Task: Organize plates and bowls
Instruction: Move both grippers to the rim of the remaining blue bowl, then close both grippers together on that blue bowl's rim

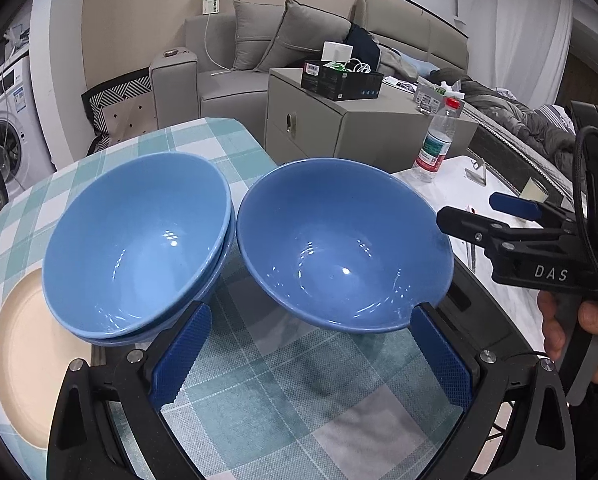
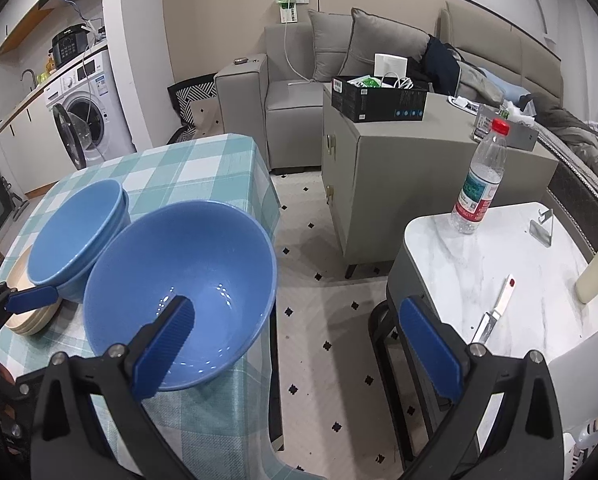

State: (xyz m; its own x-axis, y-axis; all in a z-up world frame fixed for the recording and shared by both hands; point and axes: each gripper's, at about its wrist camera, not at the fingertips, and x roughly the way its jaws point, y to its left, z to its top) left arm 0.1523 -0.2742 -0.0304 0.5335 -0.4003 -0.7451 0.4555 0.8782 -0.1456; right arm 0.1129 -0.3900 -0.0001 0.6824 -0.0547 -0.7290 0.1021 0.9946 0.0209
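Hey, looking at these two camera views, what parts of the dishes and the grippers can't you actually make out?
- Stacked blue bowls: how many are nested is unclear in either view; only rims show.
- Cream plates: left wrist view, partly covered by the stack and the left gripper; count unclear.
- Single blue bowl: right wrist view, whether it rests on the checked tablecloth is hidden.
- Right gripper: open, one finger inside the bowl; rim contact unclear.

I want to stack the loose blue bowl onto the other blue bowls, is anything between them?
Nothing visible. The single bowl sits right beside the stacked bowls on the checked tablecloth, with only a narrow bare gap between their rims.
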